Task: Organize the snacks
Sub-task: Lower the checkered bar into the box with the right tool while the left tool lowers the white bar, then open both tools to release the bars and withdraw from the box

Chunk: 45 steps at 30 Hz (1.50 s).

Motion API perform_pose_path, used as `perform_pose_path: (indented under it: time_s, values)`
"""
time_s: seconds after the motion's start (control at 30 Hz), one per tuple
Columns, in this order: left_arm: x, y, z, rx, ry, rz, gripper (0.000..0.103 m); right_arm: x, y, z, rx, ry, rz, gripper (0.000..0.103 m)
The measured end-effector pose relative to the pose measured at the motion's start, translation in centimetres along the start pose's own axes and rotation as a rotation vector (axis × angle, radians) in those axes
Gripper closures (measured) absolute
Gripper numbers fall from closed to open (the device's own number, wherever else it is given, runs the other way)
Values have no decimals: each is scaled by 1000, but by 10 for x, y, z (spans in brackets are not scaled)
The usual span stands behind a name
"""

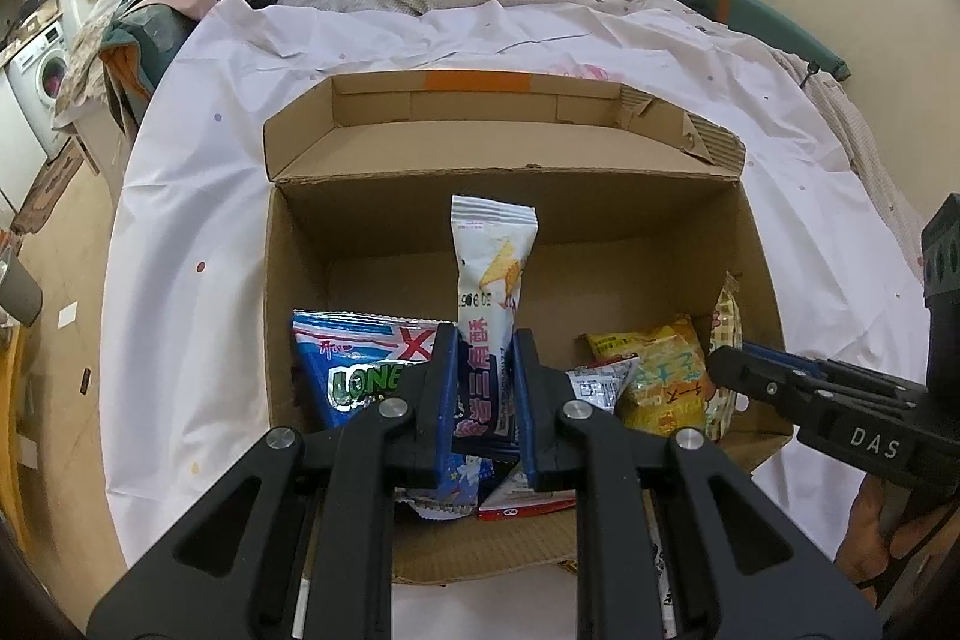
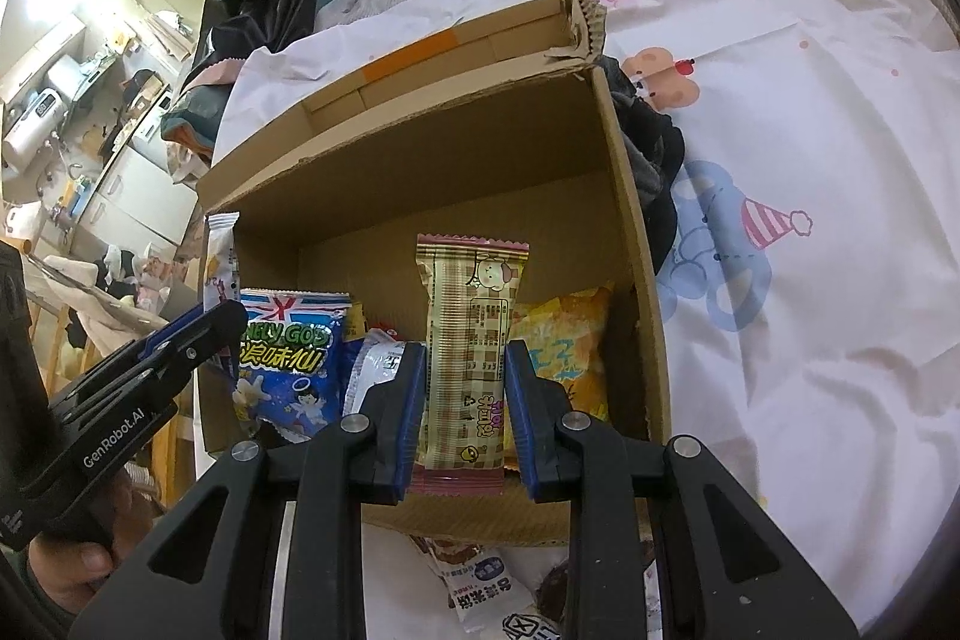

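Jaws of the left gripper (image 1: 485, 400) pinched a white snack packet (image 1: 489, 280) upright over the cardboard box (image 1: 762, 292); right gripper (image 2: 465, 418) jaws clamped a checked wafer packet (image 2: 471, 340) likewise.

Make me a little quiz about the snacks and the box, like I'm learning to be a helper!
1. True or false: both claws hold a snack packet.
2. What does the right claw grip: A) blue Lonely God bag, B) beige checked packet, C) yellow bag?
3. Fill in: the left claw holds its white and navy packet above the open cardboard ____.

Key: 1 true; 2 B; 3 box.
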<state>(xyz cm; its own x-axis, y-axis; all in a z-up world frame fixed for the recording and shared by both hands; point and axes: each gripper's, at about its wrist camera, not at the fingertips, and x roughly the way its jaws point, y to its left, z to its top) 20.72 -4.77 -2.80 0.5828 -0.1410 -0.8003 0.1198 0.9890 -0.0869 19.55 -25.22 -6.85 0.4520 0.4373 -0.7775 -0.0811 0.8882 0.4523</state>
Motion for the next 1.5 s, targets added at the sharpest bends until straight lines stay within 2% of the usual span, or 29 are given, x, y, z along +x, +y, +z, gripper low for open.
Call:
perform_pose_path:
  time_s: [0.33, 0.4, 0.43, 0.47, 0.53, 0.63, 0.7, 0.77, 0.93, 1.3, 1.5]
  values:
    - [0, -1, -2, 8, 7, 13, 86, 3, 4, -1, -16, 18, 20, 72]
    - [1, -1, -2, 7, 15, 12, 77, 3, 2, 0, -11, 17, 24, 72]
    - [1, -1, -2, 1, 15, 11, 68, 3, 1, 1, -9, 18, 26, 72]
    - [0, 1, -2, -10, 8, 10, 62, 3, 0, 1, -4, 17, 26, 72]
    - [-2, 3, -2, -23, -8, 7, 57, 3, -1, 1, 3, 14, 26, 72]
    - [-3, 3, -1, -22, -3, -4, 37, 1, -2, 2, 13, 8, 37, 72]
    - [-6, 3, -1, -30, -19, -23, 29, 0, -2, 3, 18, 3, 39, 64]
    - [-9, 3, -1, -30, -35, -11, 25, -4, -3, 3, 27, -17, 49, 35]
    - [-14, 4, -1, -27, -65, 10, 22, -13, -1, 3, 17, -58, 63, 33]
    - [-16, 8, -2, -37, -64, 12, 22, -13, 0, 5, 14, -54, 52, 33]
    - [-30, 18, -6, -45, -85, 23, 22, -21, 1, 5, 22, -71, 59, 33]
